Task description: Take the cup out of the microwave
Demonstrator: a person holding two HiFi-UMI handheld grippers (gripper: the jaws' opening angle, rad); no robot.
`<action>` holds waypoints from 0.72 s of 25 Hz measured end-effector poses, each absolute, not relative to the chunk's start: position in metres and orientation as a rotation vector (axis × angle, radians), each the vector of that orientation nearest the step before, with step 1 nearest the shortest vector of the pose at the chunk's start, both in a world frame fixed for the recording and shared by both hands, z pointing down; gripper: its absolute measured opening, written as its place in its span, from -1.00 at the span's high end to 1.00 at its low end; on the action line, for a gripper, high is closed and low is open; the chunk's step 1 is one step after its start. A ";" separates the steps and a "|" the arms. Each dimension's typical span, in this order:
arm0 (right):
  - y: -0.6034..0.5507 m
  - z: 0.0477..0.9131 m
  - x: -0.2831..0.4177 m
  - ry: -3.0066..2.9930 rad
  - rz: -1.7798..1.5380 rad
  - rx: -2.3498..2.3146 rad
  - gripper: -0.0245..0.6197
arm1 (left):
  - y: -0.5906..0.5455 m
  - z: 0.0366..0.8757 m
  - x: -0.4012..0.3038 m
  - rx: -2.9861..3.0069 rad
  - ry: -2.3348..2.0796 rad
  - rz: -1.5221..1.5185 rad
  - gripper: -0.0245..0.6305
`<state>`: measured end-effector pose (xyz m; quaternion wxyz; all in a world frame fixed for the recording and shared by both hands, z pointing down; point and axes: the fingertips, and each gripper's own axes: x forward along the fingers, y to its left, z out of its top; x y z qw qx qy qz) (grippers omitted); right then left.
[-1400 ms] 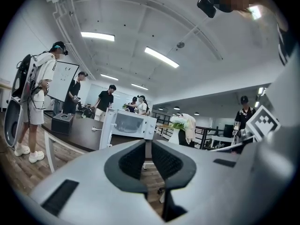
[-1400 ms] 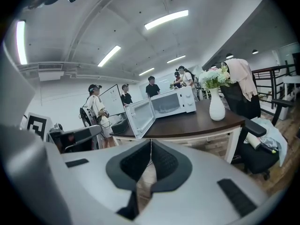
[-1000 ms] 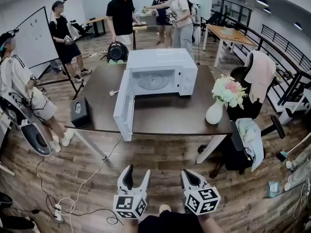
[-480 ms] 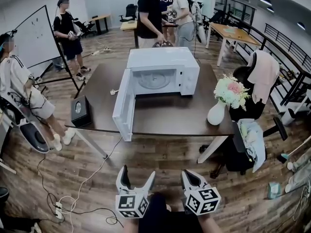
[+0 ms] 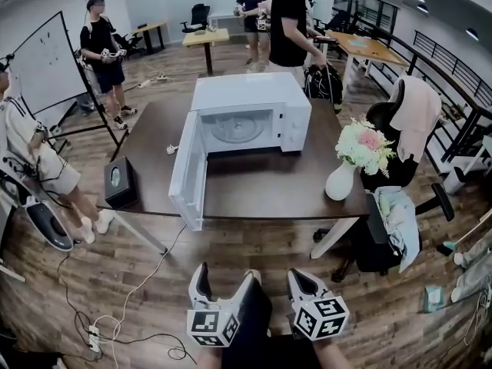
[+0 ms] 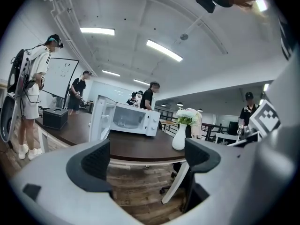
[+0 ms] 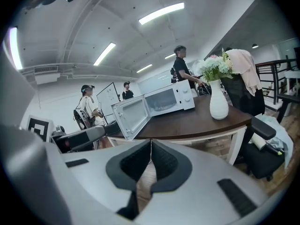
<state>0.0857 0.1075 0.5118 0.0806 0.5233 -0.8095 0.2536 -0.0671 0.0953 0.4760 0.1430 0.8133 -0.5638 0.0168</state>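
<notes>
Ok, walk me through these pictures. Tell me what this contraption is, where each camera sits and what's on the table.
There is no robot here: a person holds a two-jaw gripper in each hand. The wide picture comes from a camera on the person's head, looking down at the left gripper and the right gripper. The other two pictures come from cameras riding on each gripper, looking along its jaws. The left jaws have just been opening and stand wide apart with nothing between them. The right jaws are shut and empty. Ahead is a dark table bearing a white microwave with its door swung open, a white vase of flowers and a black box. I can't make out a cup inside the microwave from here.
</notes>
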 end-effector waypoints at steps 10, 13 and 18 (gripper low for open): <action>0.047 0.514 0.087 -2.404 0.762 1.559 0.94 | 0.030 0.477 -0.065 2.335 -1.615 0.033 -0.50; 0.019 0.511 0.086 -2.402 0.758 1.560 0.94 | 0.000 0.474 -0.063 2.336 -1.605 0.026 -0.50; -0.029 0.507 0.083 -2.395 0.753 1.554 0.94 | -0.049 0.470 -0.061 2.342 -1.590 0.017 -0.50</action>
